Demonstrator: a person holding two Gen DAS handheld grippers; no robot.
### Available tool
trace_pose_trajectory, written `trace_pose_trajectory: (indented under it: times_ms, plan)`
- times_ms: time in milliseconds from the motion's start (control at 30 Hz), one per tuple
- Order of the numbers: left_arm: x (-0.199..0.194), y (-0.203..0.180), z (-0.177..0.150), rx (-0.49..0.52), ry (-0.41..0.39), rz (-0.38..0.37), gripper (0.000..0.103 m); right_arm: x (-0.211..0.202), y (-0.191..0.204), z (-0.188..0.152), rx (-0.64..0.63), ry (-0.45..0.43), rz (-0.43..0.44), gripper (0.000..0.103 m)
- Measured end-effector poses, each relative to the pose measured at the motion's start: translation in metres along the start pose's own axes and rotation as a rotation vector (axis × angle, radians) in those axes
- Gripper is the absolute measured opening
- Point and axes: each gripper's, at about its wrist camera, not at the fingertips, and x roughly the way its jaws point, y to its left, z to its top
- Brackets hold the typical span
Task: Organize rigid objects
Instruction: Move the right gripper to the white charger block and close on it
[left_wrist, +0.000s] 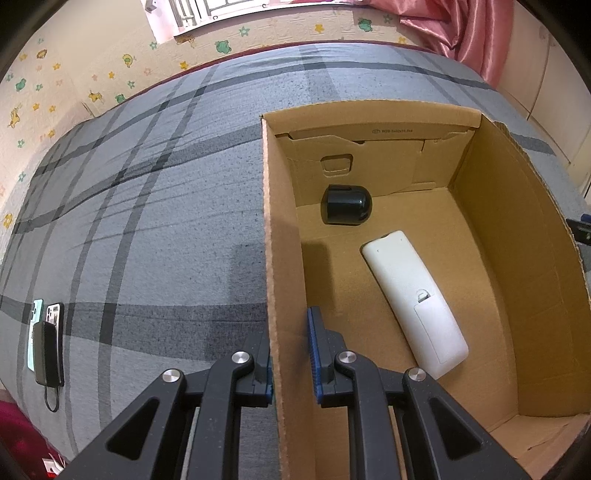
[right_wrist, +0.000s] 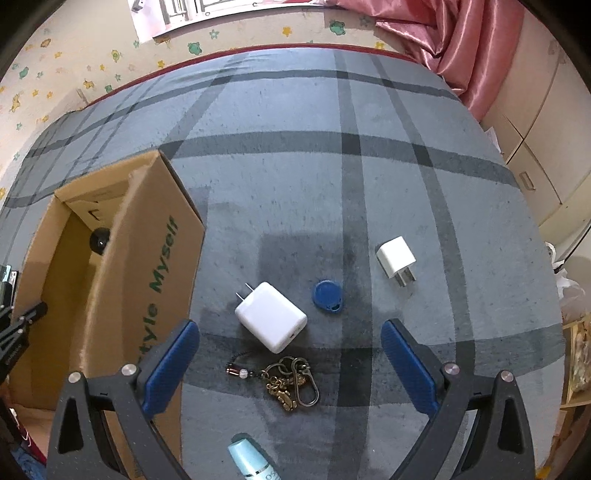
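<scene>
Left gripper straddles the left wall of the cardboard box, one blue ribbed pad outside and one inside; the outer pad touches the wall, but a small gap shows at the inner one, so a firm clamp cannot be confirmed. Inside the box, a glossy black domed object lies near the far wall, and a long, smooth white remote control lies face down along the floor.

Right gripper hovers wide open and empty above the grey plaid bed cover. Between its fingers, left to right on the cover beside the box's printed right wall: a large white glossy charger with two metal prongs; nearer the camera, a brass keychain of loose rings and beads; a flat blue plastic tag; and, towards the cover's right edge, a small white cube plug. A pale blue tube pokes in at the near edge.

Likely risks: the smooth charger could slip from the pads, the loose keychain could snag or dangle, and thin corrugated card could buckle if gripped unevenly.
</scene>
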Motion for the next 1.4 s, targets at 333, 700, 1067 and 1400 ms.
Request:
trace_pose_trajectory:
  times_ms: [333,700,1067,1400]
  plan:
    - [0.001,0.003,0.001,-0.006,0.005,-0.002,0.015,0.028,0.000,-0.005,-0.001,0.038,0.015,0.101]
    - [0.002,0.000,0.000,-0.007,0.005,0.001,0.016,0.057,0.012,-0.001,-0.008,0.062,0.004,0.101]
    - [0.002,-0.001,-0.001,0.002,0.001,0.015,0.016,0.077,0.017,-0.002,0.032,0.068,-0.024,0.091]
    - [0.002,-0.001,-0.001,0.001,0.001,0.016,0.016,0.083,0.017,0.002,0.035,0.076,-0.001,0.067]
